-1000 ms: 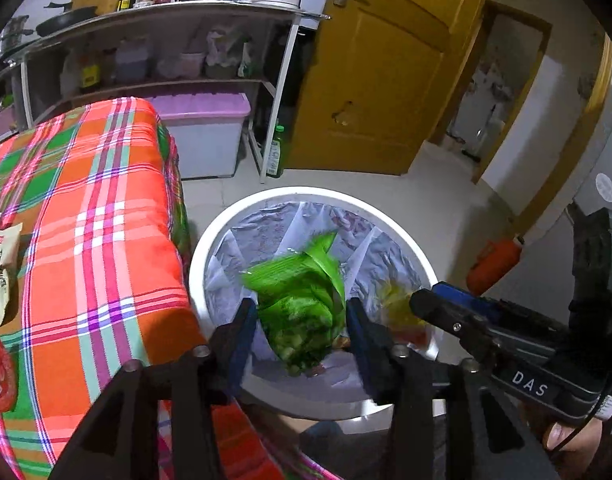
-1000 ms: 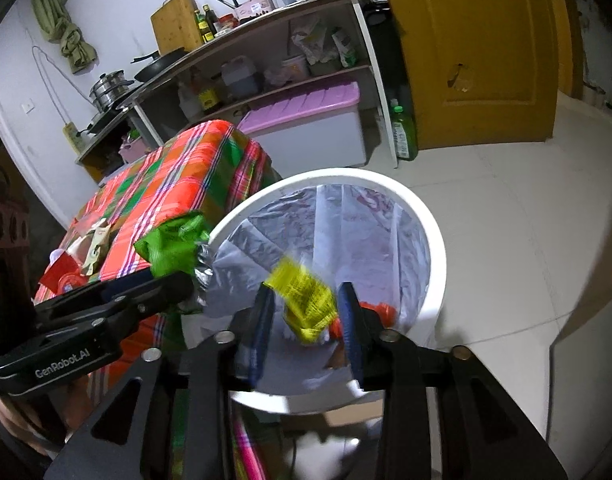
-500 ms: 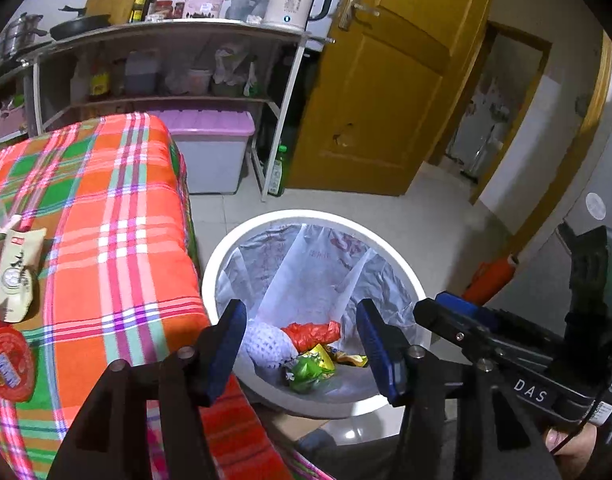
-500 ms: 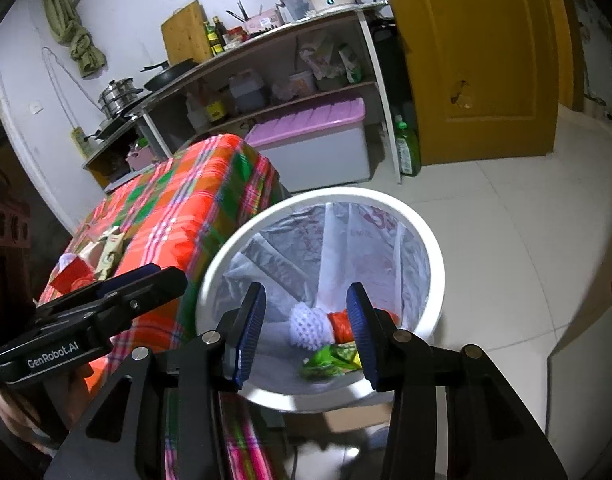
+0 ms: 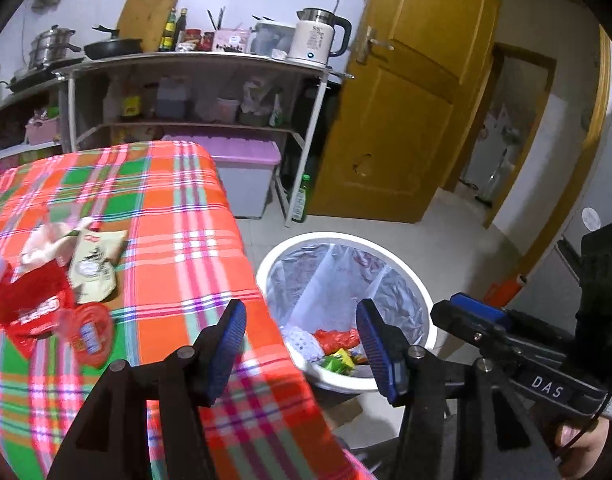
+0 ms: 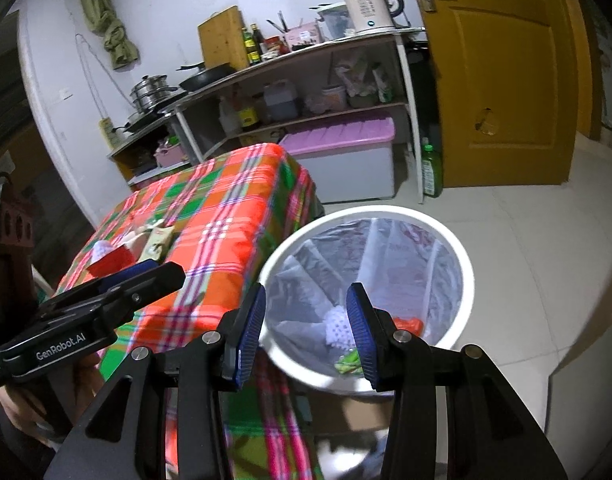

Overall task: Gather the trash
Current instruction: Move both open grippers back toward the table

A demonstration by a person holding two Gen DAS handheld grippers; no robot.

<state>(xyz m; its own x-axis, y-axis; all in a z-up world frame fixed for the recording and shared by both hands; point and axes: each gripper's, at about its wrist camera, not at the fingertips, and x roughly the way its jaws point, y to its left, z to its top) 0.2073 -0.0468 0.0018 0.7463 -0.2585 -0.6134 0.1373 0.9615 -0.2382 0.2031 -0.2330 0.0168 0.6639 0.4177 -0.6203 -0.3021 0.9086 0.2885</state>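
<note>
A white trash bin with a clear liner stands on the floor beside the table; it also shows in the right wrist view. Inside lie a white foam net, a red wrapper and green and yellow wrappers. My left gripper is open and empty over the table's corner. My right gripper is open and empty above the bin's near rim. On the plaid tablecloth lie a beige packet, a red wrapper and a round red packet.
A metal shelf rack with a kettle, pans and bottles stands behind the table. A purple-lidded box and a green bottle sit on the floor. A yellow door is to the right.
Both grippers let go of their wrappers, green from the left and yellow from the right, which fell into the bin. Both then drew back and swung left toward the table.
</note>
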